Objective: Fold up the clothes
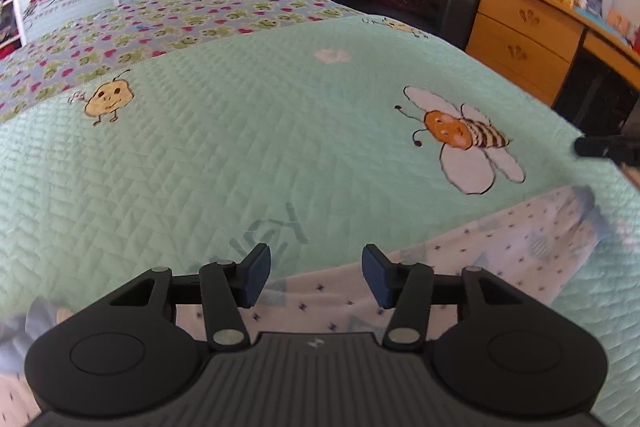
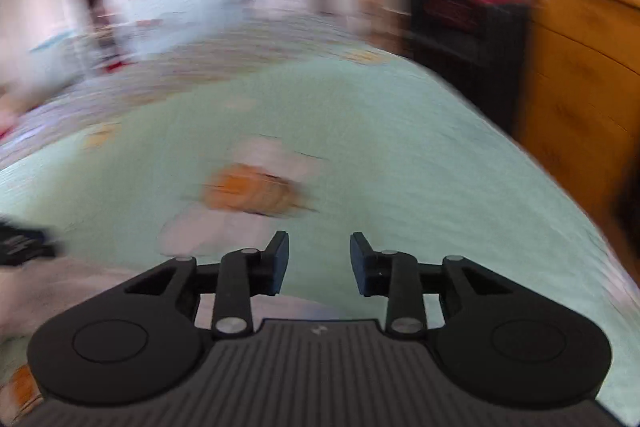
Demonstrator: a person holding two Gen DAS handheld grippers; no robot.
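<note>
Both tongs hang open over a big bed, with nothing in them.

The bed (image 1: 248, 131) has a soft green cover with a bee (image 1: 460, 135) on it, and it makes a wide flat place for folding. A wooden dresser (image 1: 524, 39) and a black chair (image 1: 404, 3) stand past it. The white dotted clothes (image 1: 460, 251) lie spread near the front edge, I think so they can be folded. The left tongs (image 1: 316, 279) hang about half open just over them. The right tongs (image 2: 319, 263) are a bit less open, out over the green cover, and that view is blurry.
</note>
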